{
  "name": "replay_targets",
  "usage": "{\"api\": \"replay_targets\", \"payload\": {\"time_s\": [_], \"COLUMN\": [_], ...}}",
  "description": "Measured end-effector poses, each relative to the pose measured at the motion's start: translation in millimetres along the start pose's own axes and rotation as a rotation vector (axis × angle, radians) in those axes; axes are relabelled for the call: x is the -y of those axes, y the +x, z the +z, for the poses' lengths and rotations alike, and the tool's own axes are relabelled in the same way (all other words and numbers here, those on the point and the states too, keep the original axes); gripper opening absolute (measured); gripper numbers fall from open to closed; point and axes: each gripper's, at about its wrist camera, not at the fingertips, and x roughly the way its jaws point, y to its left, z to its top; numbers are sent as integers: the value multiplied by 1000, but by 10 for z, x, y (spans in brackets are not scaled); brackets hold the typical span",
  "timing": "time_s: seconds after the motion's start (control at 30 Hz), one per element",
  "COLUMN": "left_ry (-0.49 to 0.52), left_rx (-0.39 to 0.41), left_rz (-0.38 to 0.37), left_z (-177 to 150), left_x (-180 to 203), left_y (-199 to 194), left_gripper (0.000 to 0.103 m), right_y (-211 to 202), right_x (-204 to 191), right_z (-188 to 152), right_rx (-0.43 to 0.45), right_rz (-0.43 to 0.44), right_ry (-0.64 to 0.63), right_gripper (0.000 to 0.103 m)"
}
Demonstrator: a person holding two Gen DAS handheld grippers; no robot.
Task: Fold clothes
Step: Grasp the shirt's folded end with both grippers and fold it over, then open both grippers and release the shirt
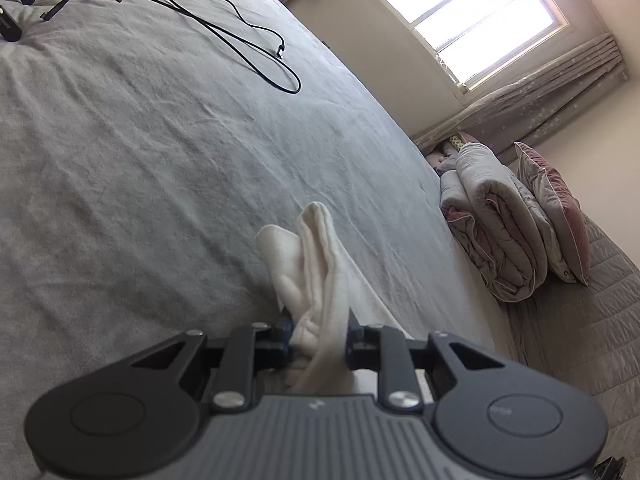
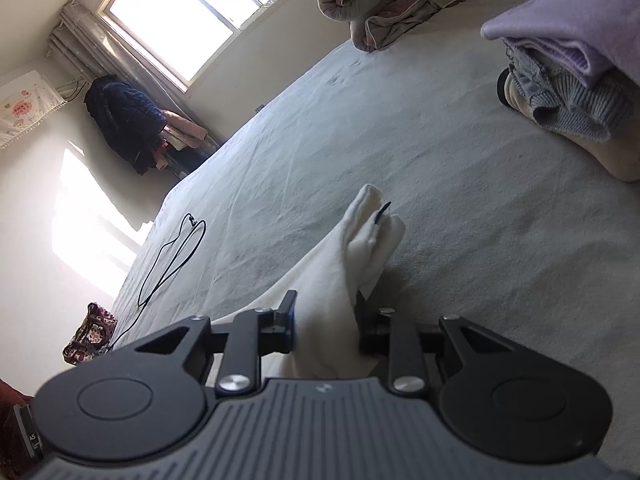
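Note:
A white garment (image 1: 316,264) is bunched between the fingers of my left gripper (image 1: 318,338), which is shut on it above the grey bed sheet (image 1: 160,140). The cloth sticks out ahead of the fingers in two folds. In the right wrist view the same white garment (image 2: 360,248) is pinched by my right gripper (image 2: 326,324), also shut on it, and the cloth trails back to the left under the tool. A small dark tag shows near its tip. The fingertips of both grippers are hidden by fabric.
A black cable (image 1: 240,36) loops on the sheet at the far side. A rolled duvet (image 1: 496,224) and pink pillow (image 1: 556,208) lie at the bed's end. Folded purple and grey clothes (image 2: 572,64) are stacked on the bed at the right. A patterned bag (image 2: 90,332) sits by the bed edge.

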Motion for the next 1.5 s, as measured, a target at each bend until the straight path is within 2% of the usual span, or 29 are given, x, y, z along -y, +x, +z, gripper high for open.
{"api": "replay_targets", "payload": {"time_s": [0.23,0.5,0.67,0.83,0.93,1.0,1.07,1.17,1.33,1.5], "left_ry": [61,147,172,193,220,222,223,206,156,71], "left_rx": [-93,-186,-221,-226,-199,-170,-142,-118,-121,-154], "left_rz": [18,48,47,73,106,112,116,112,90,75], "left_z": [-350,-762,-902,-1035,-1098,-1100,-1082,-1068,-1111,-1180], "left_x": [-42,-111,-192,-325,-375,-399,-420,-451,-509,-556], "left_y": [-565,-1056,-1229,-1276,-1328,-1390,-1459,-1554,-1640,-1662], "left_gripper": [23,23,23,24,30,35,43,49,51,51], "right_y": [-545,-1049,-1270,-1308,-1318,-1363,-1408,-1476,-1589,-1543], "right_x": [34,94,119,100,93,93,85,70,-33,-177], "right_z": [-409,-844,-1059,-1273,-1361,-1389,-1391,-1374,-1472,-1600], "right_rx": [-78,-104,-111,-107,-83,-51,-21,28,115,123], "right_rz": [-54,-94,-119,-182,-230,-247,-266,-270,-249,-223], "right_ry": [-35,-48,-60,-160,-213,-227,-239,-230,-259,-351], "right_gripper": [29,29,29,30,34,44,46,48,48,48]}}
